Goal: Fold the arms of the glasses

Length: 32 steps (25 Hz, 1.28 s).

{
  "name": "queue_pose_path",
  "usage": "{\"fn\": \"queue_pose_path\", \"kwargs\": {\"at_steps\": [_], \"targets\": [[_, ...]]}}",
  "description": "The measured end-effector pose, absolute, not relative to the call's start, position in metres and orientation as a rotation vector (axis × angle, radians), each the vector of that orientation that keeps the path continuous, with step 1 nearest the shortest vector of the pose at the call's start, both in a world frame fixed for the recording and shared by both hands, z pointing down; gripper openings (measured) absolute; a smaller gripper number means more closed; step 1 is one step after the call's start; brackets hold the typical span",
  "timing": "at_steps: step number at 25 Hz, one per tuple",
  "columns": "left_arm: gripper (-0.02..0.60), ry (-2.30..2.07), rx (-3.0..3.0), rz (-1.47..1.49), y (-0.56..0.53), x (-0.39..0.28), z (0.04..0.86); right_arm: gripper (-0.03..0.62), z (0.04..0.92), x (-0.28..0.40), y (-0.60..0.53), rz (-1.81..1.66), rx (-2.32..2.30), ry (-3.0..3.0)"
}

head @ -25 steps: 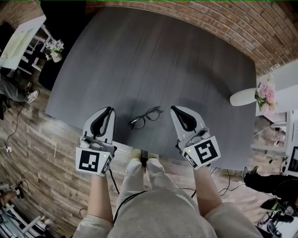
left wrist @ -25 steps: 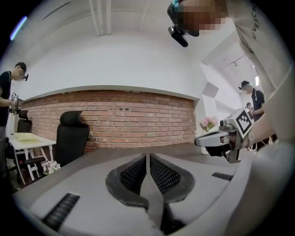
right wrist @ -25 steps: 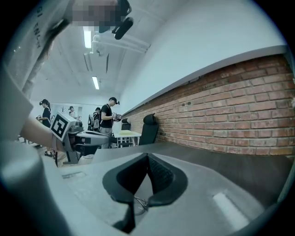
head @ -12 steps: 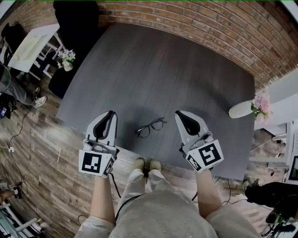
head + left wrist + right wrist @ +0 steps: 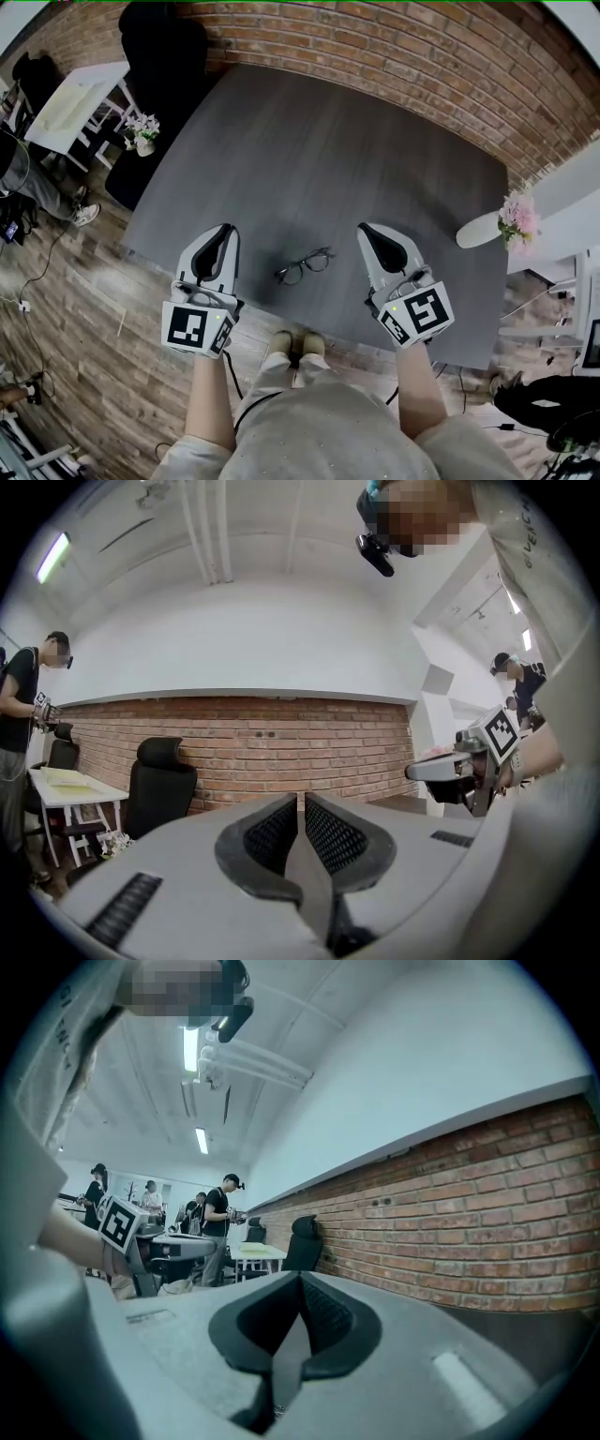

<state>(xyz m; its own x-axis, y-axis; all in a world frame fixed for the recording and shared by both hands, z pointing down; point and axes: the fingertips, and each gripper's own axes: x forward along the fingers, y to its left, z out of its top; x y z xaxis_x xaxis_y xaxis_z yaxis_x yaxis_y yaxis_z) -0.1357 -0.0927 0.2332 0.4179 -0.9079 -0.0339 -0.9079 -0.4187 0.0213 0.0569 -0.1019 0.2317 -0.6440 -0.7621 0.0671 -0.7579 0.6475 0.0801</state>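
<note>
Above the dark grey rectangular counter [image 5: 328, 159], both hands have lifted over the past second. In the head view the counter now looks smaller and farther off, and more of the red brick wall [image 5: 422, 56] shows at 12 o'clock.

The thin black-framed glasses [image 5: 305, 265] lie where they lay before, on the counter near its 6 o'clock edge, with nothing touching them.

The white left gripper [image 5: 223, 231] hangs at 9 o'clock of the glasses. Its black ribbed pads are closed together and hold nothing. The white right gripper [image 5: 367, 230] hangs at 3 o'clock of them, likewise closed and empty. Both point level toward the wall rather than down at the counter.

The rise has probably carried both grippers well clear of the glasses. That suggests the folding is not in hand at this moment: either it is over, or it has yet to start. Whether the arms are folded cannot be made out, as the frame is too small in the head view.
</note>
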Motion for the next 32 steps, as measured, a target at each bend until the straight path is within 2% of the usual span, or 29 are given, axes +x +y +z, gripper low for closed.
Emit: {"fn": "queue_pose_path", "kwargs": {"at_steps": [32], "targets": [[0.023, 1.698, -2.554, 0.133, -0.073, -0.156, 0.184, 0.002, 0.180, 0.049, -0.096, -0.155, 1.323, -2.826]]}}
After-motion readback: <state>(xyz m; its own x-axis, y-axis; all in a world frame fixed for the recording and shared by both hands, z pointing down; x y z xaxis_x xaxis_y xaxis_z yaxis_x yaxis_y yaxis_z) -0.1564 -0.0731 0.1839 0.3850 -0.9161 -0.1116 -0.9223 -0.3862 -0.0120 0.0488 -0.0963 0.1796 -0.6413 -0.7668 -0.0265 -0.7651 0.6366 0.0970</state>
